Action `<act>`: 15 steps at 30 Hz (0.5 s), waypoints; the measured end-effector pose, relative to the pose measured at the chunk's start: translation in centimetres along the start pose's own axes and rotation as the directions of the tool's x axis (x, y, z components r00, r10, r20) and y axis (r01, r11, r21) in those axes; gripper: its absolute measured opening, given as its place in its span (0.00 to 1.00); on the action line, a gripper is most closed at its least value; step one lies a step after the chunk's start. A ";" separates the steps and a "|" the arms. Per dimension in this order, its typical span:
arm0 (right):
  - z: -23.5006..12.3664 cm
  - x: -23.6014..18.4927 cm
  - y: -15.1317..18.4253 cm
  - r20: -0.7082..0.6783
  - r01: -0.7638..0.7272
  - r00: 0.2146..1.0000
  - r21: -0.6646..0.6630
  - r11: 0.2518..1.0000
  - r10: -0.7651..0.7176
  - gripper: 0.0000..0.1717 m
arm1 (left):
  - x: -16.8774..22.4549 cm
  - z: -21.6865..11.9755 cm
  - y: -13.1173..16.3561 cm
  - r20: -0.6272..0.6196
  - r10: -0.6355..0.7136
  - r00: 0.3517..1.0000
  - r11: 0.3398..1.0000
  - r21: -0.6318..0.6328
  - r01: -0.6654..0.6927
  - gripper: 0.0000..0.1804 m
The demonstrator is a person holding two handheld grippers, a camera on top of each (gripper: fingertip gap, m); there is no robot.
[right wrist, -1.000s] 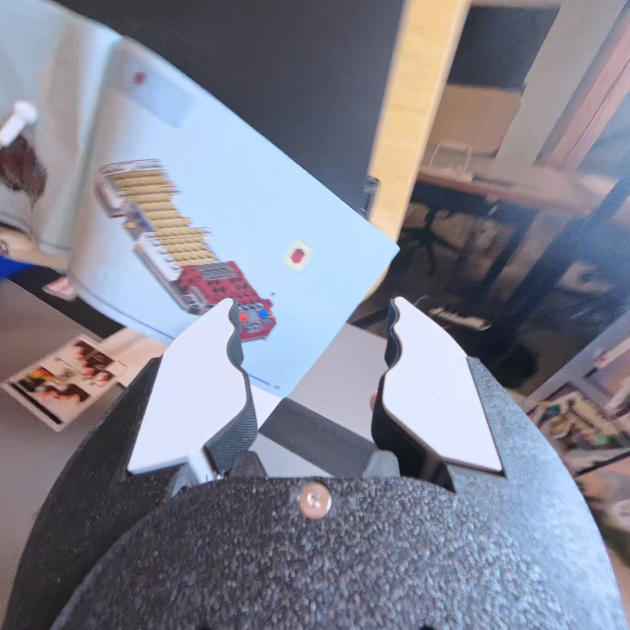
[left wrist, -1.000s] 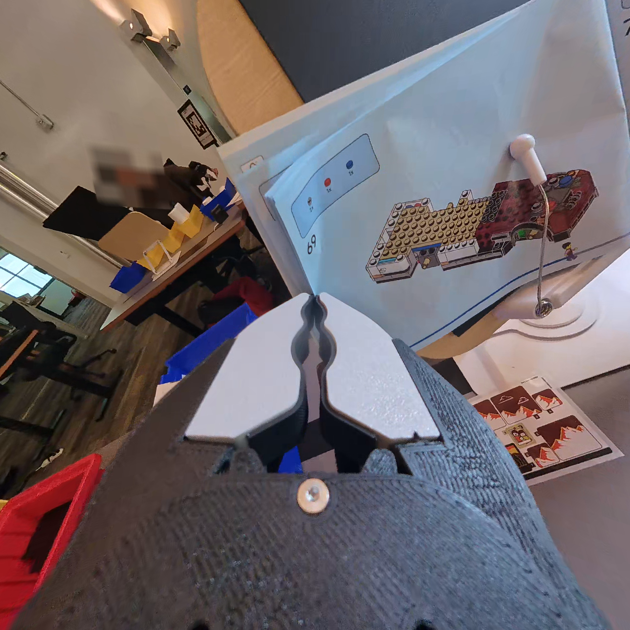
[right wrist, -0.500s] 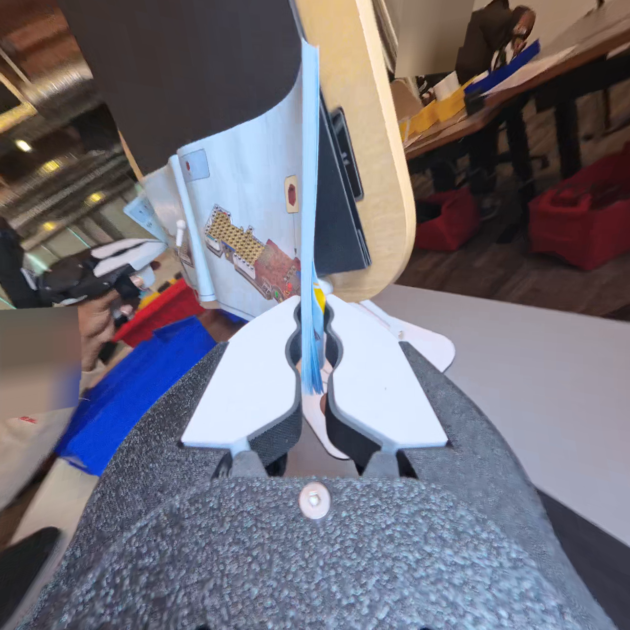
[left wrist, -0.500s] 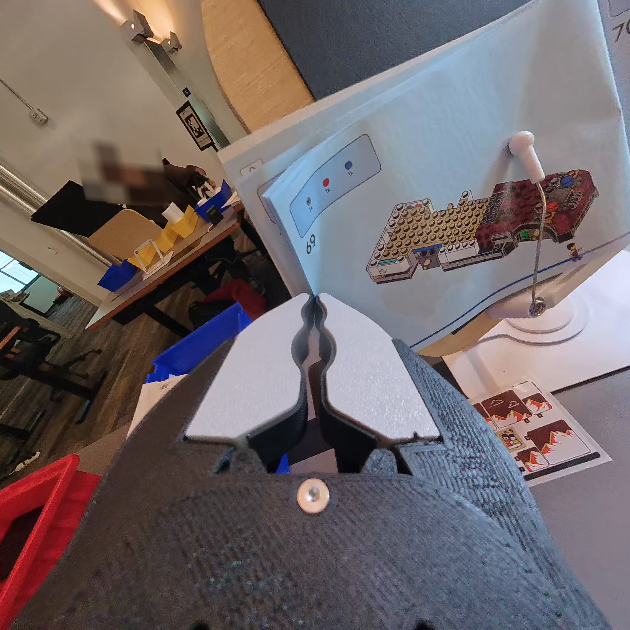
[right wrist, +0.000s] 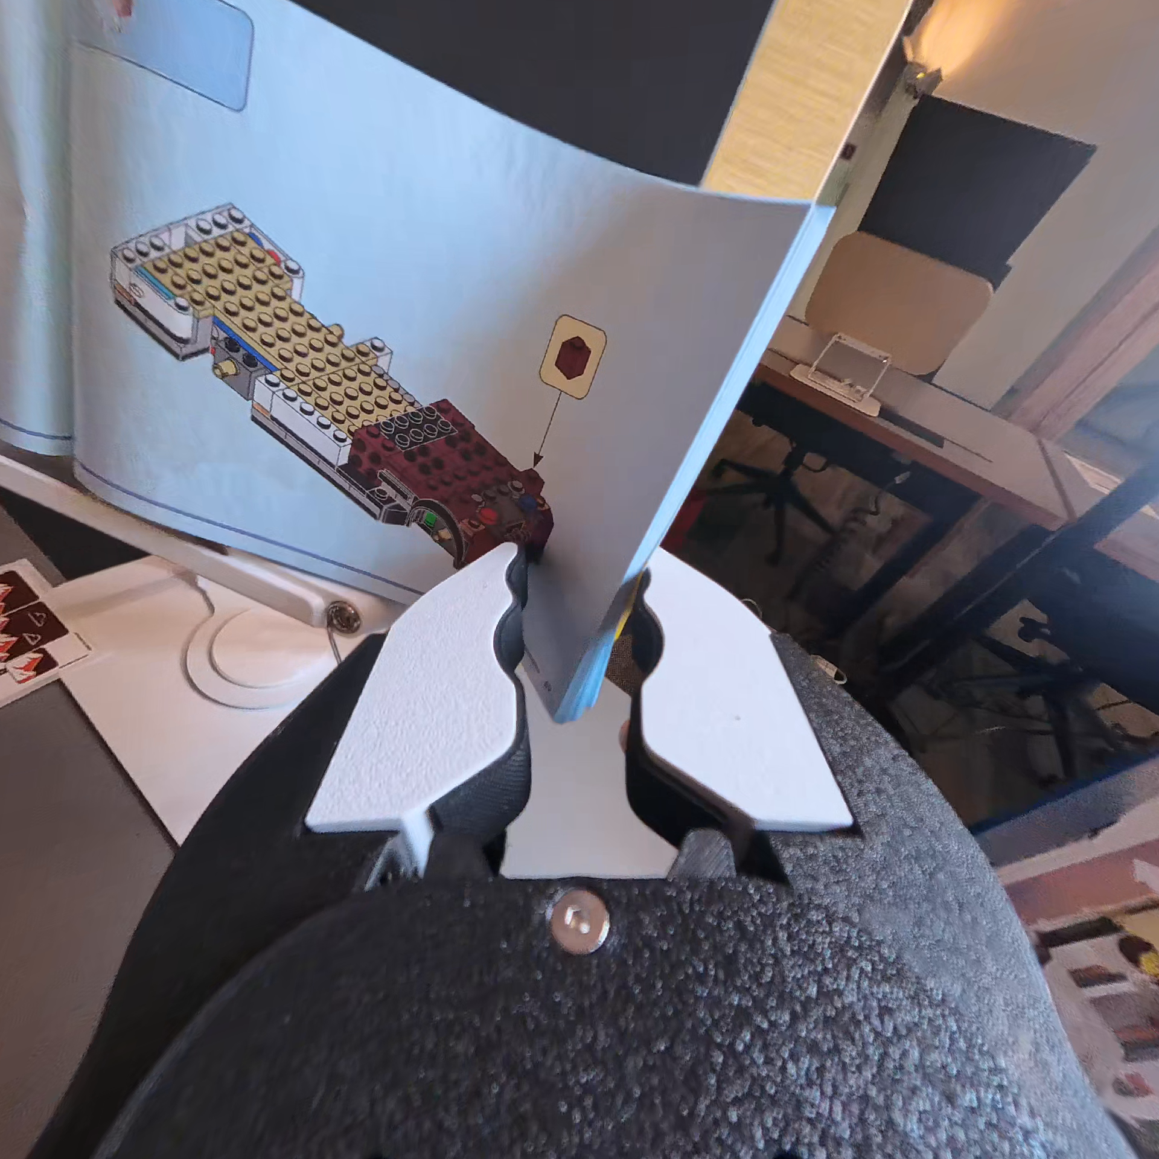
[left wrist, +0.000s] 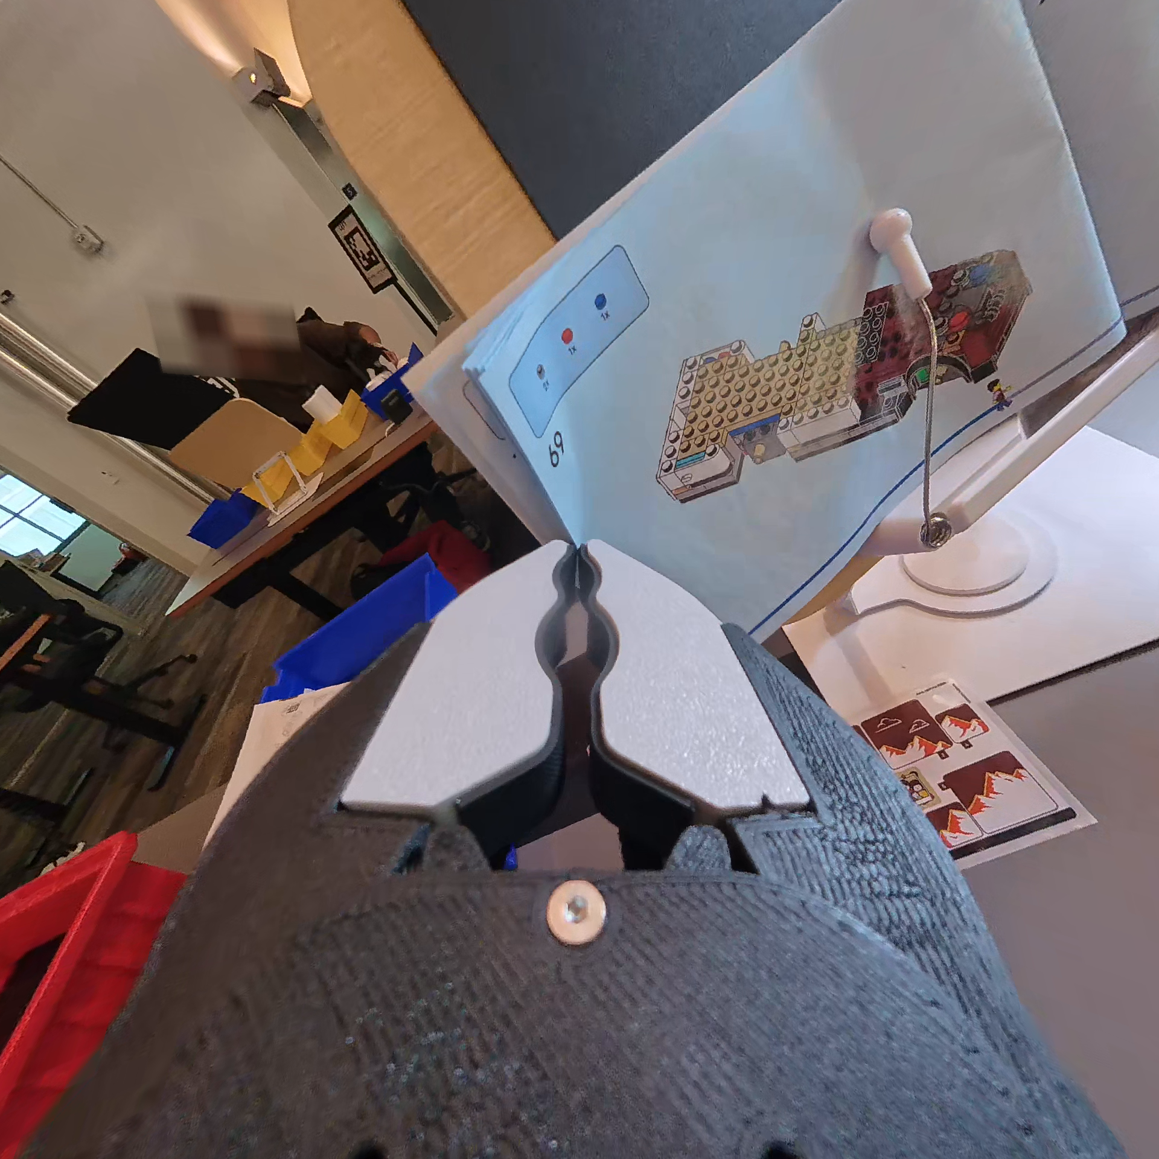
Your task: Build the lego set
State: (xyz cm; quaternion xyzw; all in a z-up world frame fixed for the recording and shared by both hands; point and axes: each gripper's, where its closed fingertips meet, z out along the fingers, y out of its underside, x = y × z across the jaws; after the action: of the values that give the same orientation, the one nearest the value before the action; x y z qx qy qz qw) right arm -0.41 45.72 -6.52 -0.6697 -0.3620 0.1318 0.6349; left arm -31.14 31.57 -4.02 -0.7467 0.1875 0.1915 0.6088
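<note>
A pale blue brick-building instruction booklet [left wrist: 784, 313] stands open on a white stand [left wrist: 978, 564], with a white pin on a wire [left wrist: 897, 251] lying against the left page. My left gripper [left wrist: 576, 552] is shut, and the lower corner of that left page is pinched thinly between its tips. In the right wrist view, the lower corner of the booklet's right-hand stack of pages [right wrist: 583, 627] slants between the fingers of my right gripper [right wrist: 580, 564]. These jaws stand apart, and a dark gap shows between the stack and the right pad [right wrist: 646, 633].
A sticker sheet [left wrist: 953, 771] lies on the grey table [left wrist: 1097, 972] by the stand's white base. A blue bin [left wrist: 376, 621] and a red bin [left wrist: 56, 941] sit at the left. Desks, chairs and a person are farther back in the room. The left gripper's tips are roughly 35 cm from the right gripper's.
My right jaws closed from wide open onto the edge of the page stack, then spread again, and the gripper swung round to face the page. My left gripper stayed shut and hardly moved.
</note>
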 end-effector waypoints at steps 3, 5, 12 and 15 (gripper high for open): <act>-0.3 0.6 0.5 -0.033 -0.075 0.997 0.019 0.997 0.076 0.25 | -0.1 0.0 -0.1 -0.001 0.004 1.000 1.000 -0.004 -0.004 0.01; -0.4 1.0 0.7 -0.039 -0.120 0.992 0.006 0.993 0.120 0.27 | -0.1 -0.1 -0.1 -0.009 -0.019 1.000 1.000 -0.008 0.019 0.02; -1.0 1.7 0.3 0.046 -0.201 0.979 0.009 0.979 0.201 0.36 | -1.3 -1.6 -0.4 0.001 -0.096 0.995 0.995 0.019 0.096 0.07; -0.3 1.6 0.2 0.138 -0.257 0.956 -0.022 0.966 0.258 0.45 | -1.9 -2.7 -1.8 0.026 -0.130 0.991 0.989 0.079 0.128 0.08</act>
State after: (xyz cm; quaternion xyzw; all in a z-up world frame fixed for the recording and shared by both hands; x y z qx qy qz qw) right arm 0.98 46.62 -6.22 -0.7015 -0.3157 0.2591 0.5841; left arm -31.71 29.32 -0.98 -0.7300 0.1367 0.1557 0.6513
